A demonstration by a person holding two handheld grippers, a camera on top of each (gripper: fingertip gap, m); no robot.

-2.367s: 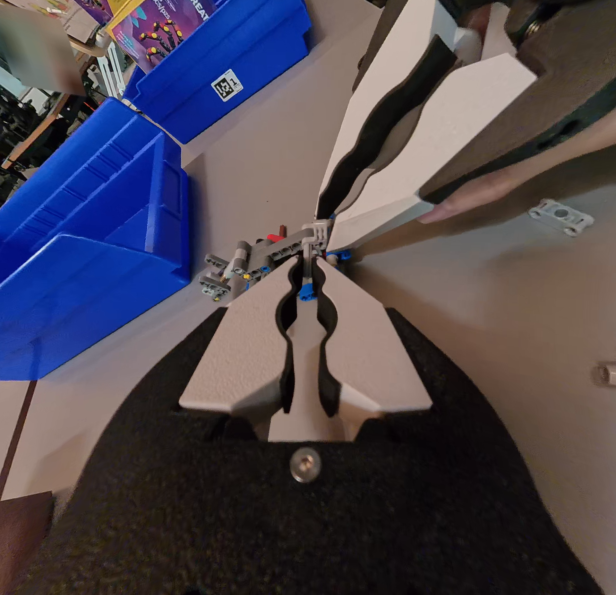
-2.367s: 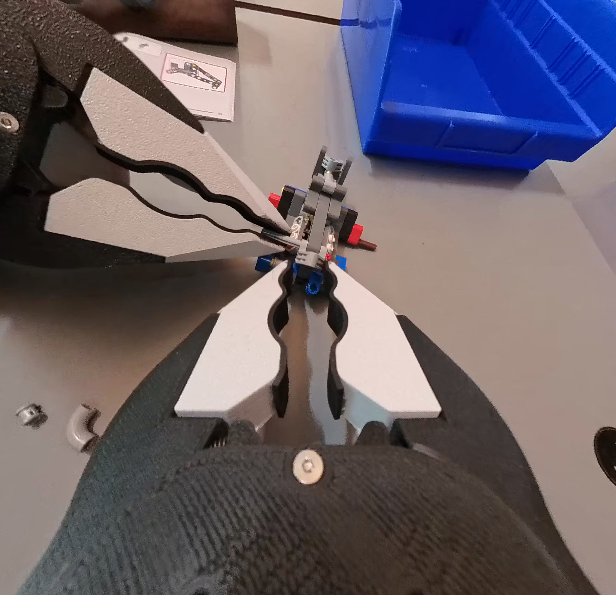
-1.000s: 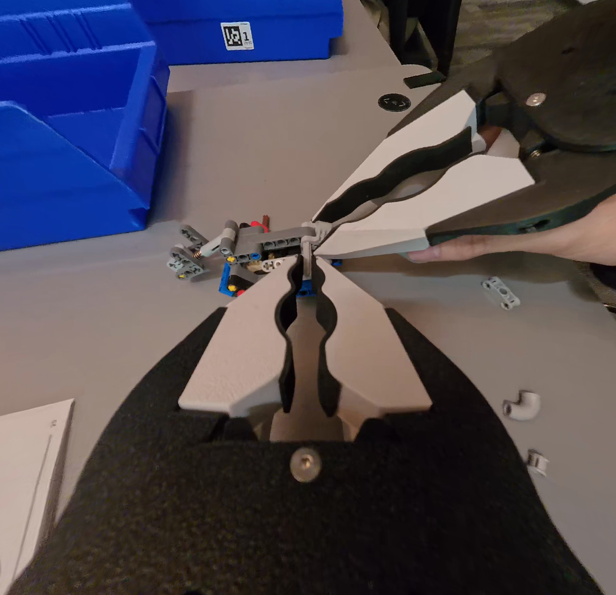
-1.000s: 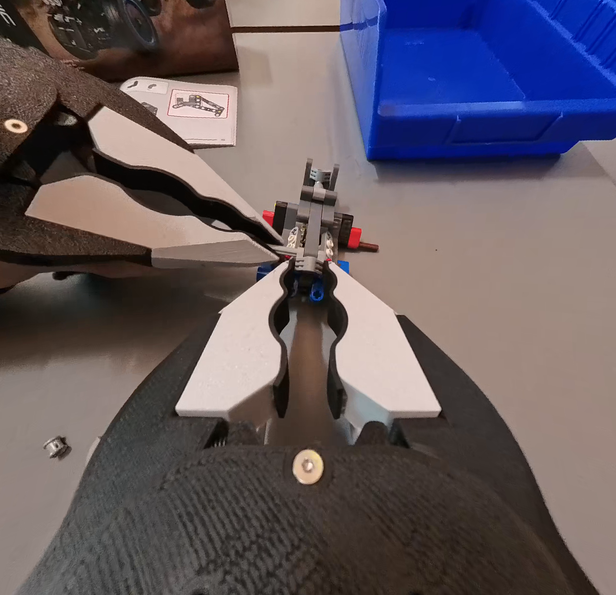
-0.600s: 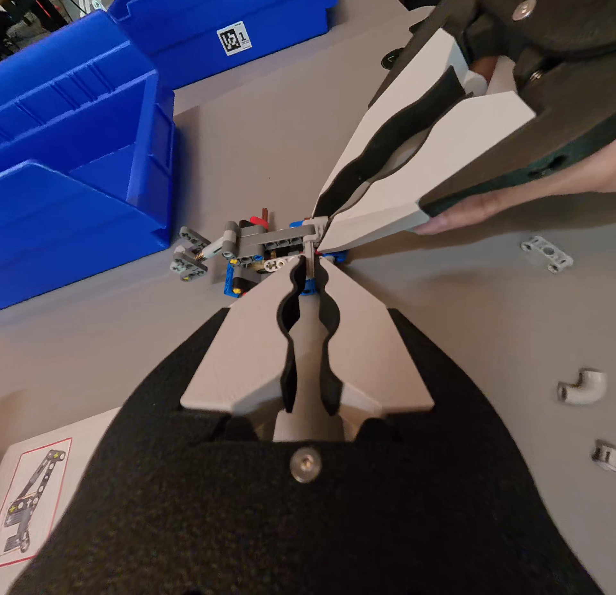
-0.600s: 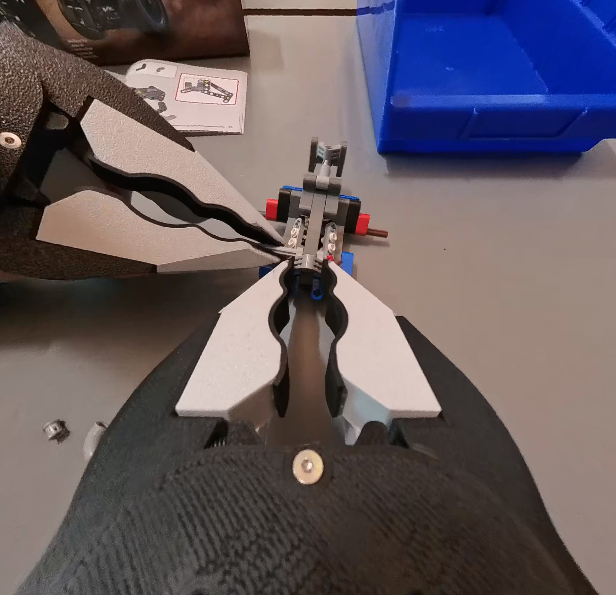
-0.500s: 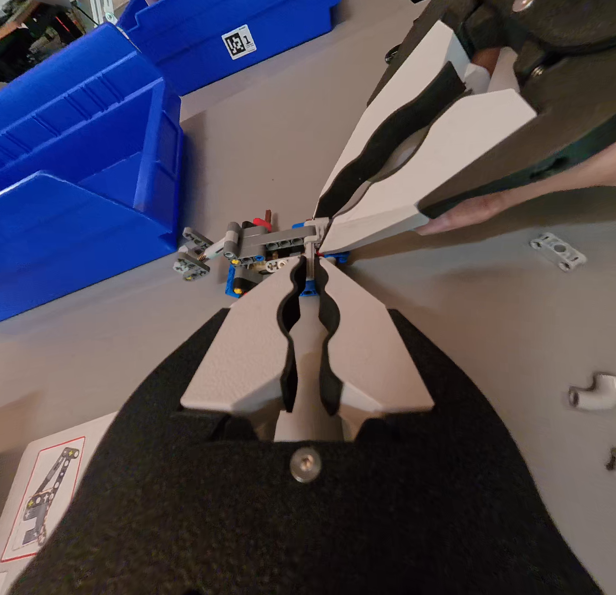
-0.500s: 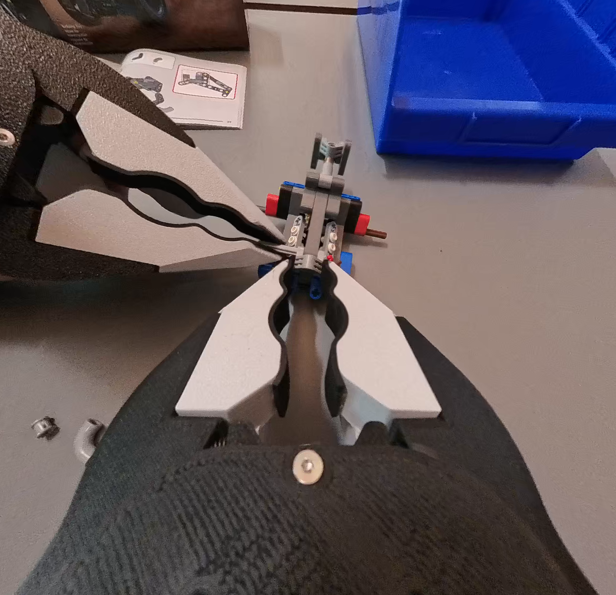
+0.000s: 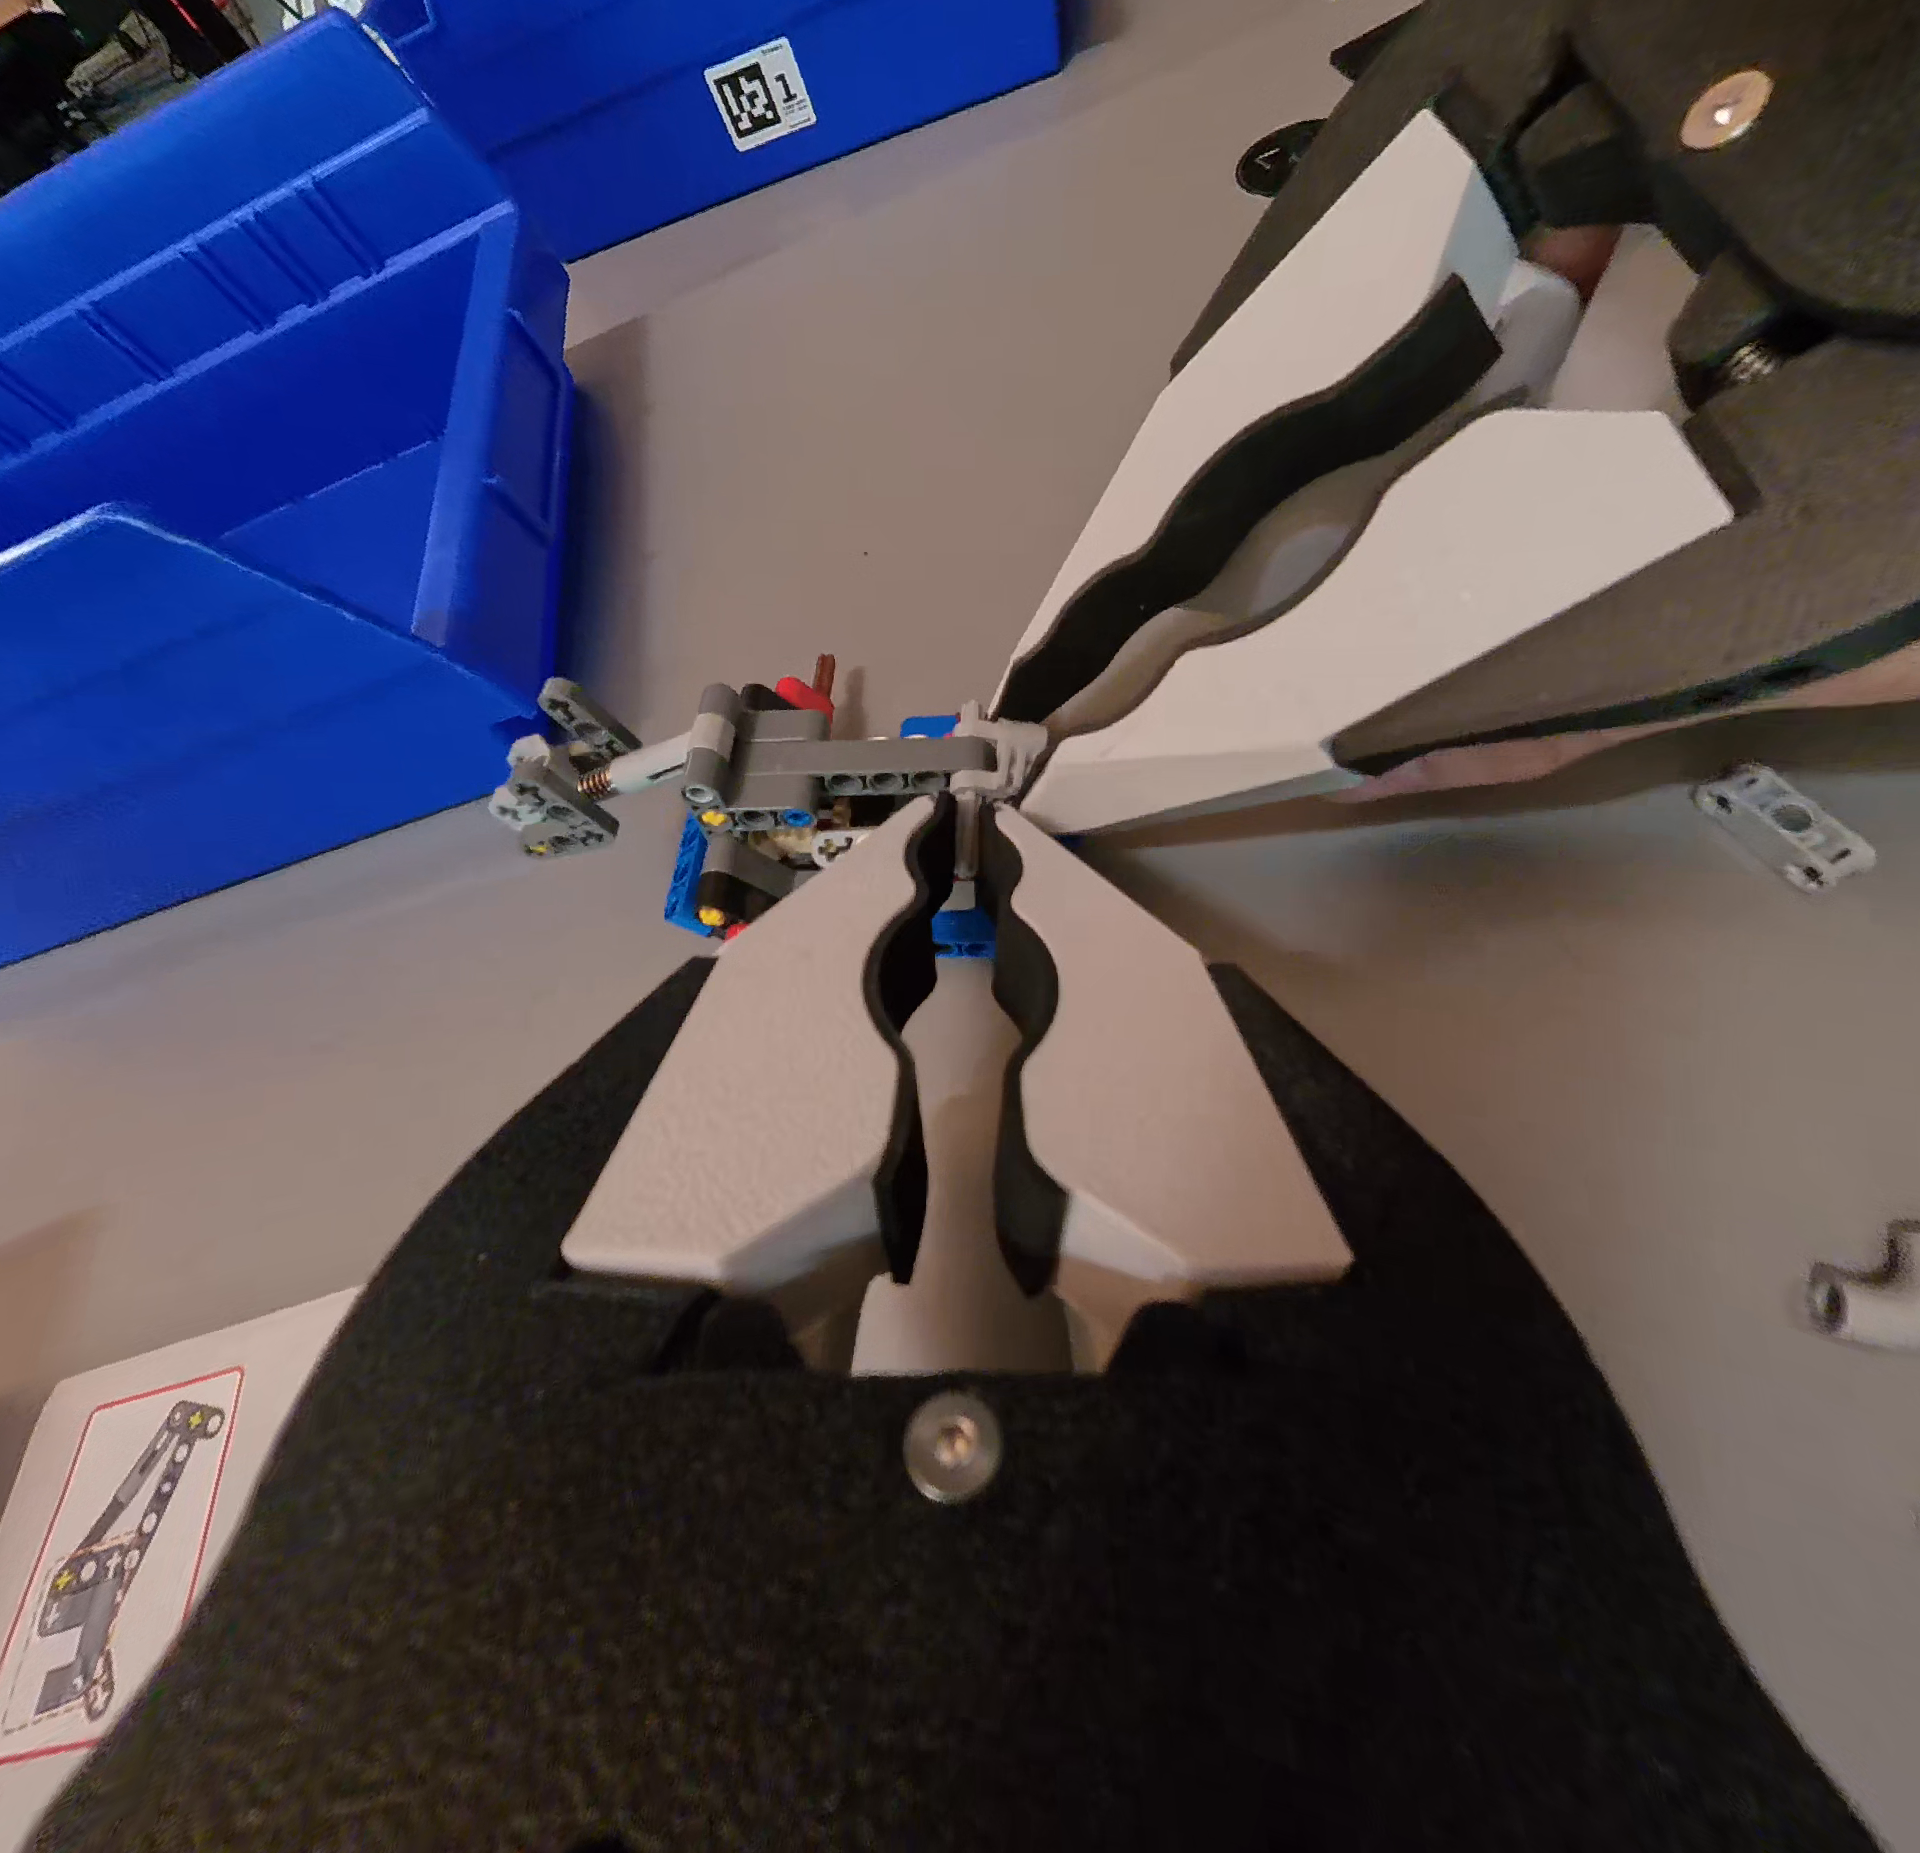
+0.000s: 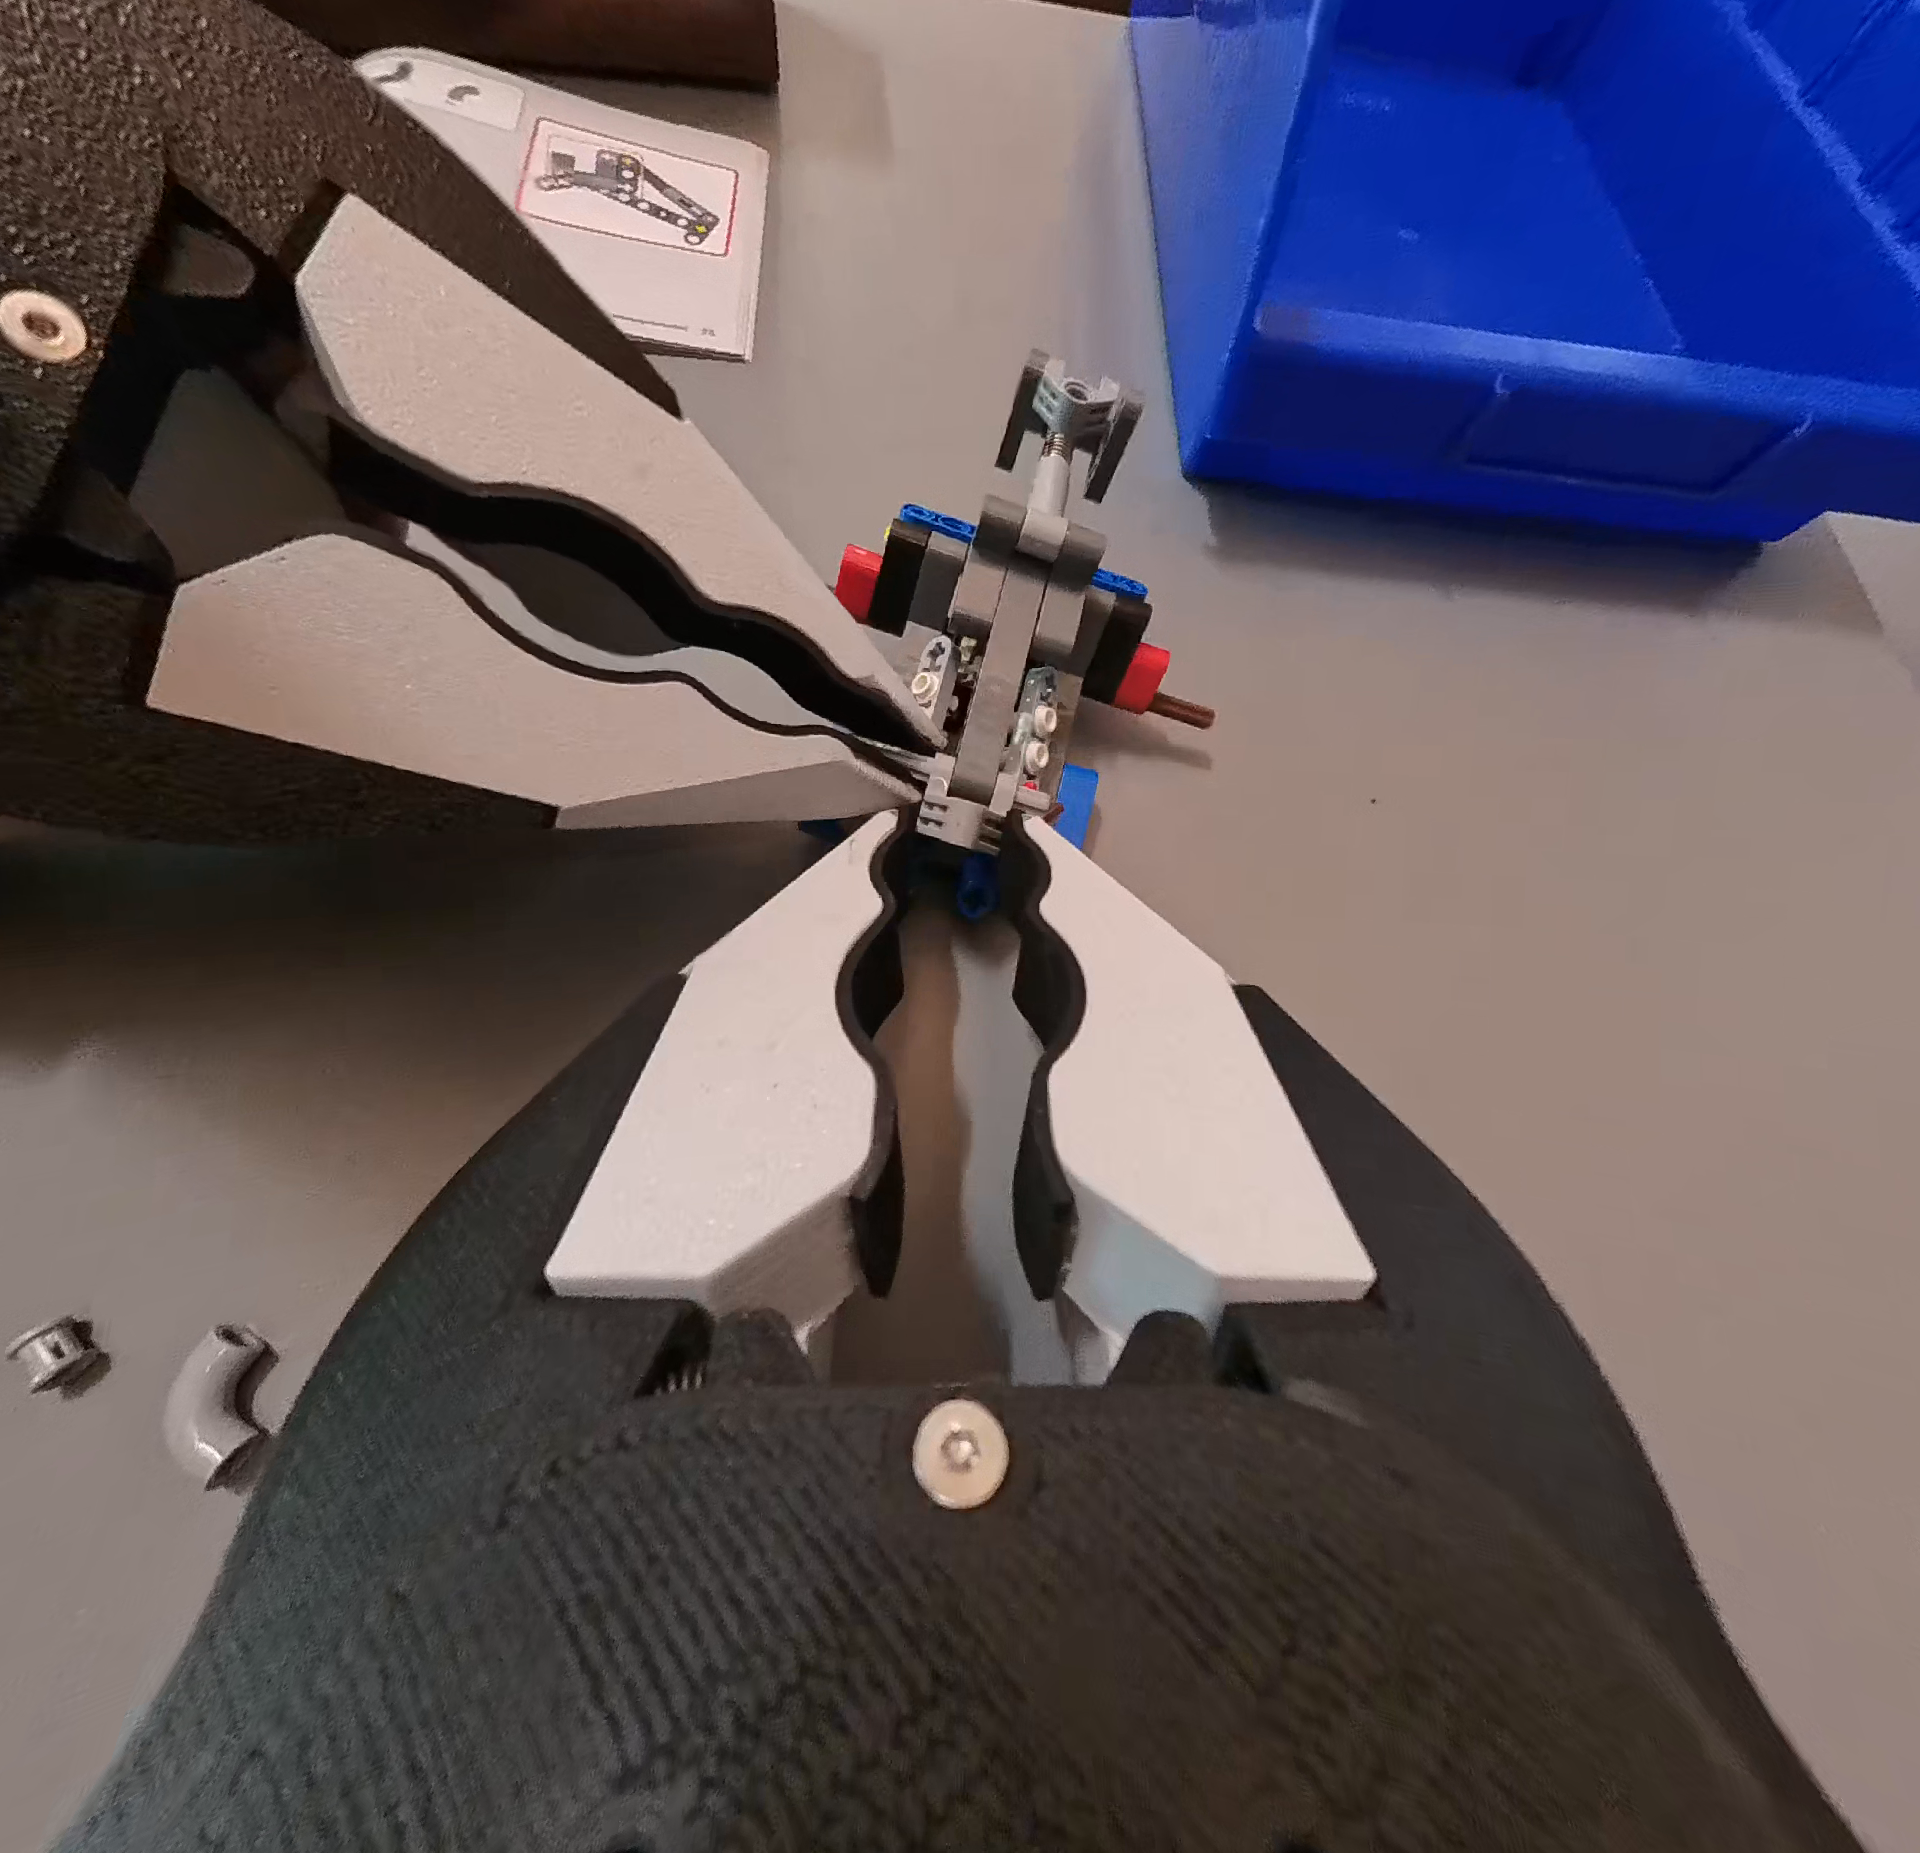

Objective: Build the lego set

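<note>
Two tools on one toy brick assembly (image 10: 1023, 650) resting on grey surface (image 10: 1455, 920), near blue bin (image 10: 1538, 297). Right tool (image 10: 961, 827) clamping grey end connector, steadying; left tool (image 9: 964, 827) pinched shut on thin grey axle (image 9: 966, 837).

White square-code sticker (image 9: 760, 94) on front wall of far blue bin (image 9: 665, 68); instruction sheet (image 10: 634, 214) bears a red-framed diagram; writing too small to read

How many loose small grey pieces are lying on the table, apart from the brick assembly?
3: a flat holed connector right of the right gripper; a curved elbow piece; a small bushing beside it. Others may be hidden.
</note>
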